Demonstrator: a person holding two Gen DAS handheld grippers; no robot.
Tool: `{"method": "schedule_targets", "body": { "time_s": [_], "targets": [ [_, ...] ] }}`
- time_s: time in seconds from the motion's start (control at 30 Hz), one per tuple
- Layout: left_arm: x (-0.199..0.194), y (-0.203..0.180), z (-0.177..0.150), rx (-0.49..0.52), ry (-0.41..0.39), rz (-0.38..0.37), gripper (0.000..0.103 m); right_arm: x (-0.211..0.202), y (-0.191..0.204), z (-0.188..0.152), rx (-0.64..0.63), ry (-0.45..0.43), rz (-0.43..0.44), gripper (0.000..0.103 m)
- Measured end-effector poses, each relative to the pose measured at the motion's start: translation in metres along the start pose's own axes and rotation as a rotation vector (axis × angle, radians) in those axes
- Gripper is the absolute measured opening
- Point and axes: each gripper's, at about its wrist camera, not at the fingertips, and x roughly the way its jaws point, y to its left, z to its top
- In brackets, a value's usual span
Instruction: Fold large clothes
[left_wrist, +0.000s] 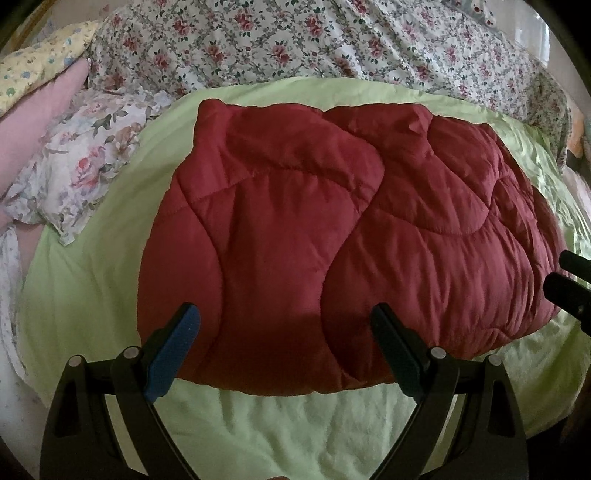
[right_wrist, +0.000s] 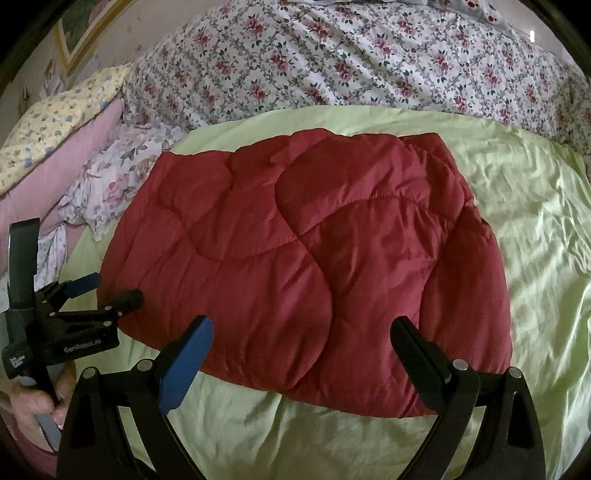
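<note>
A dark red quilted padded garment (left_wrist: 332, 236) lies folded into a thick rectangle on a light green sheet (left_wrist: 258, 424); the right wrist view shows it too (right_wrist: 314, 266). My left gripper (left_wrist: 286, 317) hovers open over its near edge, nothing between the fingers. My right gripper (right_wrist: 301, 332) also stands open above the near edge, empty. In the right wrist view the left gripper (right_wrist: 110, 288) appears at the left, held by a hand (right_wrist: 33, 402), its fingers apart beside the garment's left edge. The right gripper's fingers (left_wrist: 569, 288) poke in at the right edge of the left wrist view.
A rose-patterned floral bedcover (right_wrist: 351, 55) is bunched along the far side. Left of the garment lie a pale floral cloth (left_wrist: 81, 166), a pink pillow (left_wrist: 33, 129) and a yellow patterned pillow (right_wrist: 62, 118). Green sheet extends to the right (right_wrist: 535, 221).
</note>
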Motion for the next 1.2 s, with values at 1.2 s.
{"method": "schedule_targets", "body": {
  "time_s": [1.2],
  "targets": [
    [-0.012,-0.004,0.014,-0.002,-0.053,0.049,0.094,-0.009,0.000,0.009,-0.008,-0.029,0.009,0.098]
  ]
}}
